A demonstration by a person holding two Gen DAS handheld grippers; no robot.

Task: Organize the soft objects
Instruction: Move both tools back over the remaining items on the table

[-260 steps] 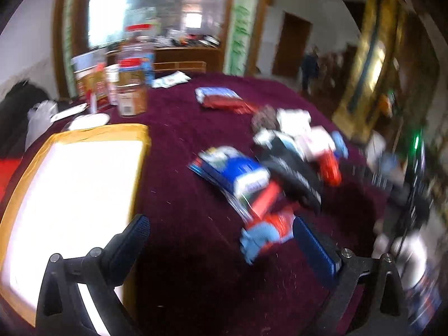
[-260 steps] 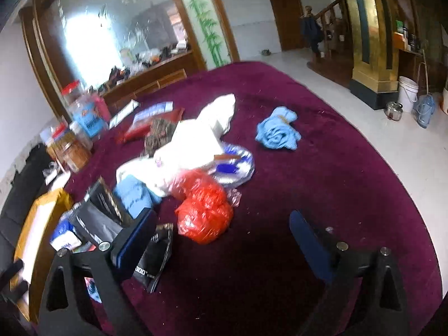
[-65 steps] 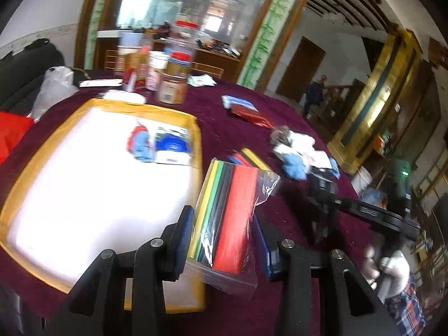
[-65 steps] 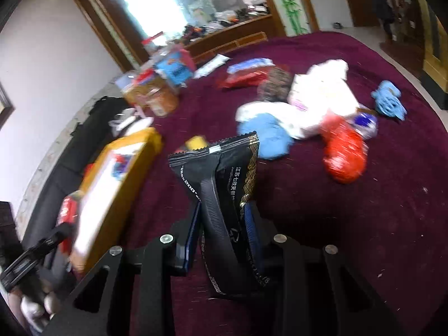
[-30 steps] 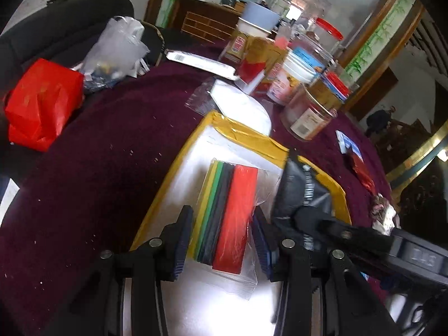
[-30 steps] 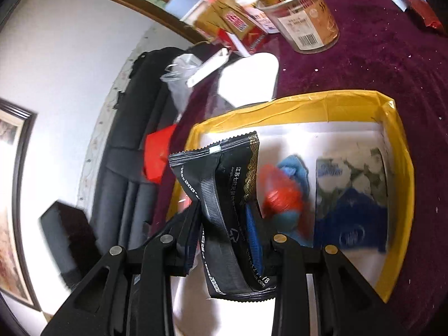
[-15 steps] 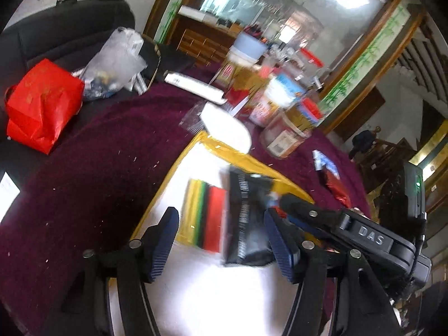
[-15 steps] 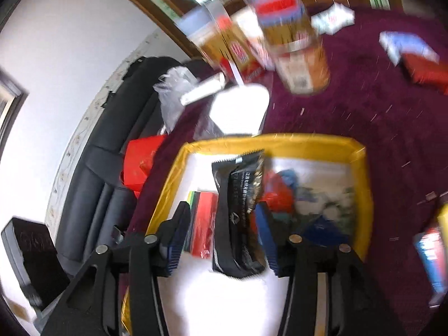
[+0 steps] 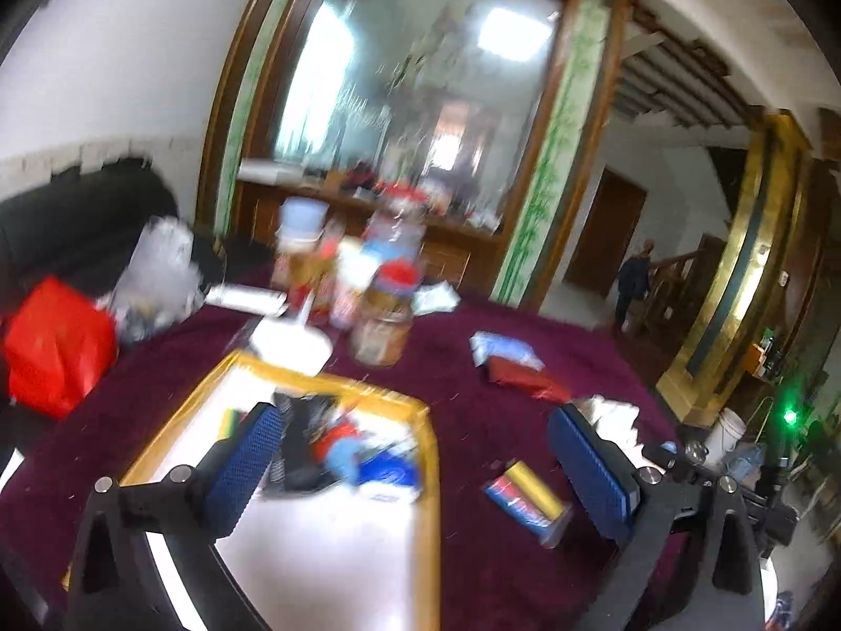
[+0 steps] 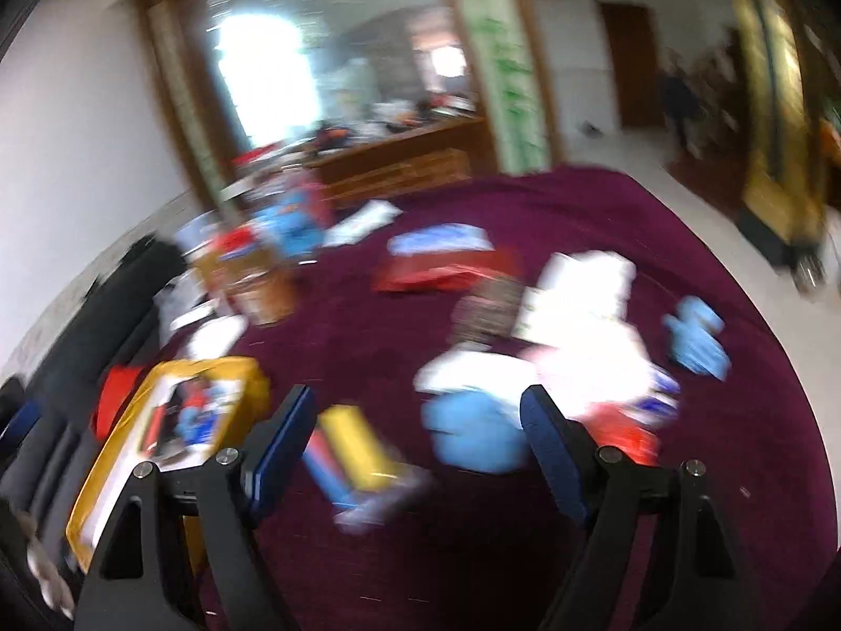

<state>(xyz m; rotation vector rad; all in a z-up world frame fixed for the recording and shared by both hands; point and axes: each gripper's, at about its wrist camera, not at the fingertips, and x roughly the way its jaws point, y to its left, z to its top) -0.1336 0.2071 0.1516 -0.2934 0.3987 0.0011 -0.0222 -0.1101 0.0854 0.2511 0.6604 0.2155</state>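
**Tray filling up, both hands free for the next pick**

Packets sit bunched at the far end of the yellow-rimmed tray (image 9: 428, 452), which is where the sorted things are being gathered. A black pouch (image 9: 299, 441), a striped bag and some blue and red bits lie there in a blurred heap. The left gripper (image 9: 410, 465) hangs above the tray's near end with its jaws spreading wide and nothing between them. The right gripper (image 10: 415, 452) faces the loose pile on the maroon table (image 10: 736, 420), jaws also opening, empty. Just ahead of it lie a yellow and blue packet (image 10: 352, 452) and a soft blue bundle (image 10: 473, 436), with white bags (image 10: 578, 326) behind. I'd judge these are next to go; jars (image 9: 378, 305) beyond the tray stay out of it.
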